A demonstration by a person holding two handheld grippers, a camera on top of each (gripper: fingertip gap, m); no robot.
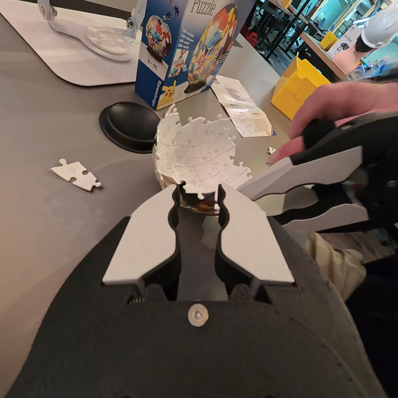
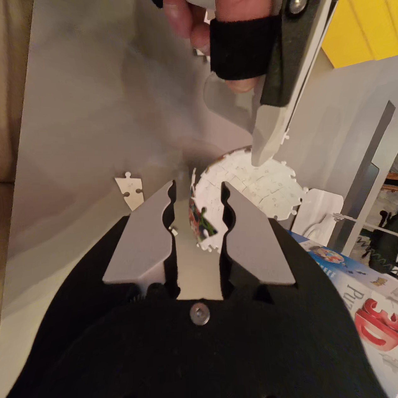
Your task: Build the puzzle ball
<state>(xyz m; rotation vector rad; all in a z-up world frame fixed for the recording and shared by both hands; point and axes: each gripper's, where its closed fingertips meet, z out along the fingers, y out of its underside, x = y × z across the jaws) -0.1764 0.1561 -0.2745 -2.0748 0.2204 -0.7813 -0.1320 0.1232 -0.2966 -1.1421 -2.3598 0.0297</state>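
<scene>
The half-built puzzle ball (image 1: 198, 155) is an open white bowl of joined pieces with a coloured outside, resting on the grey table; it also shows in the right wrist view (image 2: 258, 185). My left gripper (image 1: 198, 190) is open, its tips at the bowl's near rim. My right gripper (image 2: 198, 187) is open, with the bowl's wall standing between its fingers; in the left wrist view it reaches in from the right (image 1: 301, 176) to the rim. A loose white joined piece (image 1: 75, 174) lies to the left on the table (image 2: 131, 191). A small piece (image 1: 271, 150) lies under the right hand.
A black round stand (image 1: 129, 127) sits behind the ball on the left. The puzzle box (image 1: 183, 49) stands farther back, with a leaflet (image 1: 243, 107) beside it. A yellow bin (image 1: 297, 90) is at the back right. A white mat (image 1: 64, 56) carries a white fixture. My left gripper's tips are some 12 cm from the loose white joined piece (image 1: 75, 174).
</scene>
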